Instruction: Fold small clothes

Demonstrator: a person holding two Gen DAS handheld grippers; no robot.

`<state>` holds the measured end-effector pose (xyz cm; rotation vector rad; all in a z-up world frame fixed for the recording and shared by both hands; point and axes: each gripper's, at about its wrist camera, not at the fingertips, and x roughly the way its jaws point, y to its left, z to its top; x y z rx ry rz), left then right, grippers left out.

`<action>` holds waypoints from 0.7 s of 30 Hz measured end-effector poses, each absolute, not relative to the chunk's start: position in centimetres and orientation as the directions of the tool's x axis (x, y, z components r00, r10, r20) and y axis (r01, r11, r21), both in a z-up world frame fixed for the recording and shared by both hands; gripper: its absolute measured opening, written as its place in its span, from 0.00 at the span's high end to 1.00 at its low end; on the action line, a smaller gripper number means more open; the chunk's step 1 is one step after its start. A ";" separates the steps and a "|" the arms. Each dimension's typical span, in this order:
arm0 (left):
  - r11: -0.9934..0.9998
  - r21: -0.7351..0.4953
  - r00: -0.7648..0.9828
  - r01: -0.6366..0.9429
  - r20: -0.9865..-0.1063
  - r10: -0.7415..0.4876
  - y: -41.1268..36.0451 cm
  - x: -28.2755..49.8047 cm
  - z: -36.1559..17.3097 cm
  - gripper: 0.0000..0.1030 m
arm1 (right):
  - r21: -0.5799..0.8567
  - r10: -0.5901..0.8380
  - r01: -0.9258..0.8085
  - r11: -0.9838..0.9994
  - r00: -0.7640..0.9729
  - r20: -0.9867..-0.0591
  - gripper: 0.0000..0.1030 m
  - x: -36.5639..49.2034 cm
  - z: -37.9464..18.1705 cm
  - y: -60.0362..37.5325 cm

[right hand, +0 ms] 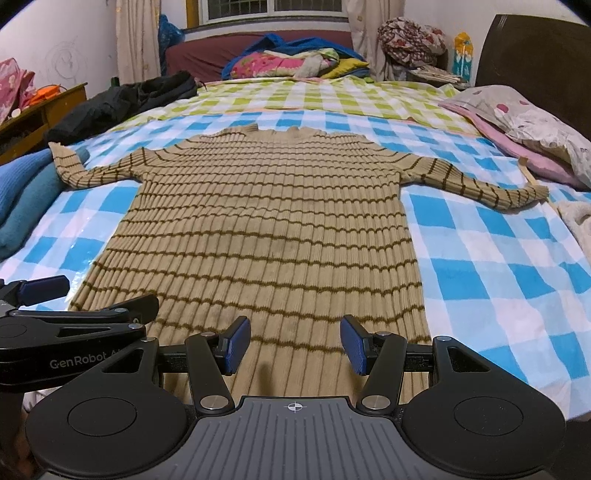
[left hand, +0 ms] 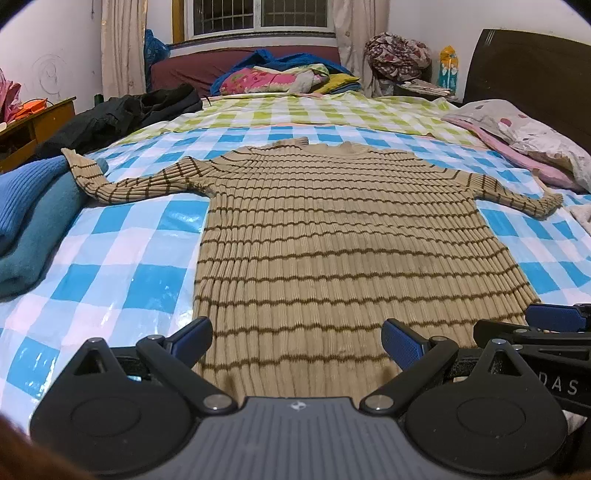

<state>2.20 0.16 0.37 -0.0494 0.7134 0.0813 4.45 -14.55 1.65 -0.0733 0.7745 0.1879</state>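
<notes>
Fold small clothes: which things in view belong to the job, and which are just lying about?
Job:
striped sweater, spread flat
left gripper, jaws open
right gripper, jaws open

Lying about:
blue folded knits
black garment
pillow
bedding pile

Blue checked bedsheet [left hand: 122, 254], folded blue knits [left hand: 33, 218], black jacket [left hand: 122, 110], pillow [left hand: 532, 136], dark headboard [left hand: 535, 66], curtained window [left hand: 258, 14]

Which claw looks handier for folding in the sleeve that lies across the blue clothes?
Left, probably: the left claw hangs open over the striped sweater hem nearer that sleeve; the right claw sits farther.
</notes>
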 end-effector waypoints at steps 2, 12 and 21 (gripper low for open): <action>0.996 -0.009 0.755 -0.087 -0.653 0.060 0.0 2.7 0.5 0.01 | 0.009 0.148 -0.198 0.980 0.699 -0.699 0.48 5.0 1.7 -14.7; 0.998 -0.001 0.782 -0.064 -0.621 0.049 -0.6 4.1 1.9 0.04 | -0.014 0.121 -0.176 0.984 0.731 -0.672 0.48 5.9 3.0 -15.0; 0.996 -0.029 0.800 -0.085 -0.597 0.050 0.0 5.3 3.0 0.03 | -0.008 0.135 -0.183 0.983 0.750 -0.647 0.47 7.0 4.4 -14.6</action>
